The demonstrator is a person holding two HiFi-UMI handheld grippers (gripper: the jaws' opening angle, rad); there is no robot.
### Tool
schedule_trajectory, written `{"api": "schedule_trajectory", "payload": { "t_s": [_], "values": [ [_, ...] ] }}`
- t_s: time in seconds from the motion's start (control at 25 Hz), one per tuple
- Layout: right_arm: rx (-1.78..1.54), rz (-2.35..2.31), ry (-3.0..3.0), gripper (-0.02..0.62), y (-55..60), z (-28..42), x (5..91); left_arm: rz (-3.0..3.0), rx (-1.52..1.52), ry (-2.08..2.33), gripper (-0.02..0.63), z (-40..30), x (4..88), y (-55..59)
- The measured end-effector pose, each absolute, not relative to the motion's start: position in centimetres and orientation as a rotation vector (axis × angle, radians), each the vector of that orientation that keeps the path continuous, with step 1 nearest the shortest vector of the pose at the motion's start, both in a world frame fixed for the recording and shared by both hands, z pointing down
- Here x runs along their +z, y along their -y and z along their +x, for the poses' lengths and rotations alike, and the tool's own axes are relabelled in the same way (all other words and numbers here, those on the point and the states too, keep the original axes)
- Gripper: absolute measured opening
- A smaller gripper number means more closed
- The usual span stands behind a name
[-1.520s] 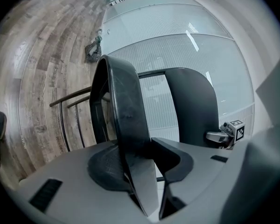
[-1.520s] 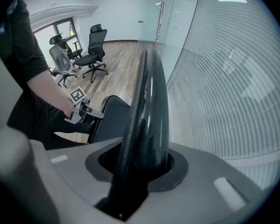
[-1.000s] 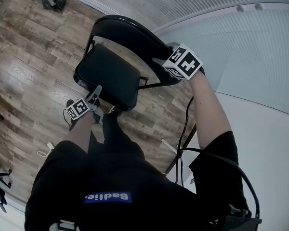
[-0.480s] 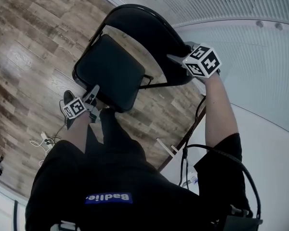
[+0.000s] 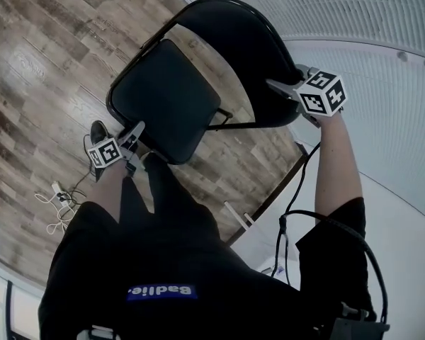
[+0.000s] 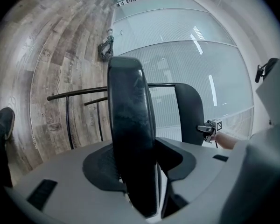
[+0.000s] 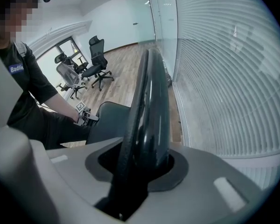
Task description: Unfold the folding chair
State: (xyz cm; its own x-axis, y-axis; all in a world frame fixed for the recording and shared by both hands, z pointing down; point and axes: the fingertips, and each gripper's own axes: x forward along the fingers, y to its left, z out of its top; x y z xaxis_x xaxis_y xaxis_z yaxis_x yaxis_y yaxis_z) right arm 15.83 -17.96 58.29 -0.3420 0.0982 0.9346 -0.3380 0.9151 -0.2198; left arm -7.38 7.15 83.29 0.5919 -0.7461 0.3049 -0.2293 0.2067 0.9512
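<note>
The black folding chair stands on the wood floor with its padded seat (image 5: 163,98) swung out from the curved backrest (image 5: 248,55). My left gripper (image 5: 134,134) grips the seat's near edge; in the left gripper view that edge (image 6: 130,125) fills the gap between the jaws, which are opening. My right gripper (image 5: 287,89) is shut on the backrest's right rim, seen edge-on in the right gripper view (image 7: 151,106). Each gripper shows in the other's view: the right gripper (image 6: 206,129) and the left gripper (image 7: 86,117). The chair's legs (image 6: 67,120) show below the seat.
A ribbed glass wall (image 5: 382,20) runs behind the chair. Cables (image 5: 57,197) lie on the floor by the person's shoe (image 5: 98,132). A dark bag (image 6: 106,48) sits at the wall's foot. Office chairs (image 7: 95,62) stand far across the room.
The seat has swung further out from the backrest. Both grippers moved with the chair, the right one to the right and lower in the head view, the left one slightly lower.
</note>
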Motion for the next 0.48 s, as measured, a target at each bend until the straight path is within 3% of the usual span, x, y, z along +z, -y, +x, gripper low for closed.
{"api": "schedule_trajectory", "payload": {
  "t_s": [0.48],
  "values": [
    [0.515,0.144,1.89,0.127,17.5,15.8,61.5,1.343,-0.451,0.914,0.207,-9.4,88.8,-11.0]
  ]
}}
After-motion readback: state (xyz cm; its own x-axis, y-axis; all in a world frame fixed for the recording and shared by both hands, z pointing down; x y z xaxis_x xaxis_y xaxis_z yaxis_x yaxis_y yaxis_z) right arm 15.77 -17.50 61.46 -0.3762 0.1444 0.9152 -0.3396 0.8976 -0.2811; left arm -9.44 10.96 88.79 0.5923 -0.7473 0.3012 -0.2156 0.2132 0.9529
